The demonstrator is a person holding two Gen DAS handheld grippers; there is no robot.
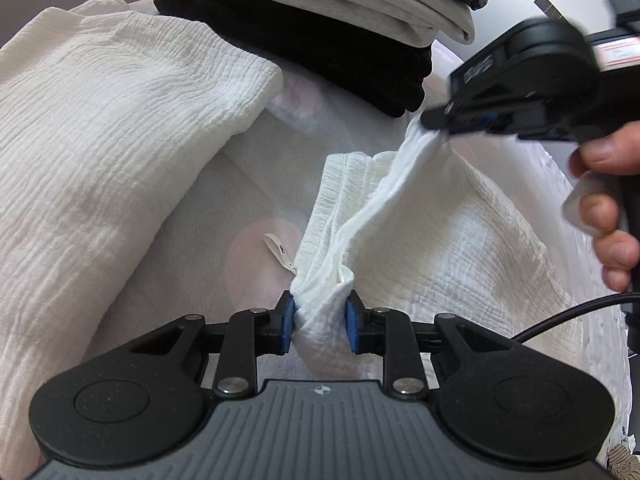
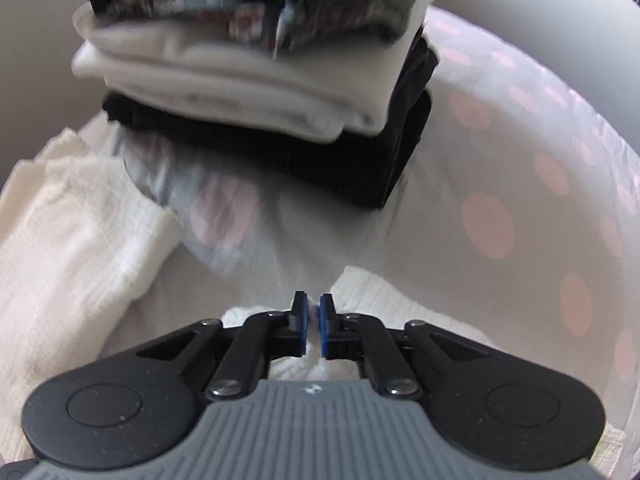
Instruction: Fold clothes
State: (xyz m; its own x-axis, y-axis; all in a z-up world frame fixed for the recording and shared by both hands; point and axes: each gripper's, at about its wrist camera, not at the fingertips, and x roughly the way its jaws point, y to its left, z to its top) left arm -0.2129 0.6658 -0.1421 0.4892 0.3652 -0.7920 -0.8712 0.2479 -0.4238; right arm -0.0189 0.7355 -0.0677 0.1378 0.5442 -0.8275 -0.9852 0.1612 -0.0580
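A white crinkled garment [image 1: 440, 232] lies on a pale sheet with pink dots [image 1: 256, 184]. My left gripper [image 1: 320, 316] is shut on a bunched fold of it, next to a small white care tag [image 1: 280, 254]. My right gripper [image 1: 444, 120] shows at the upper right of the left wrist view, shut on another edge of the same garment and lifting it. In the right wrist view the right gripper [image 2: 314, 320] pinches a thin bit of the white garment [image 2: 380, 300]. More of the white crinkled cloth [image 1: 100, 140] spreads at the left.
A stack of folded clothes [image 1: 320, 12] sits at the back: black at the bottom, grey-white in the middle, a dark flowered piece on top. It also shows in the right wrist view [image 2: 260, 80], blurred. A black cable [image 1: 576, 312] trails at the right.
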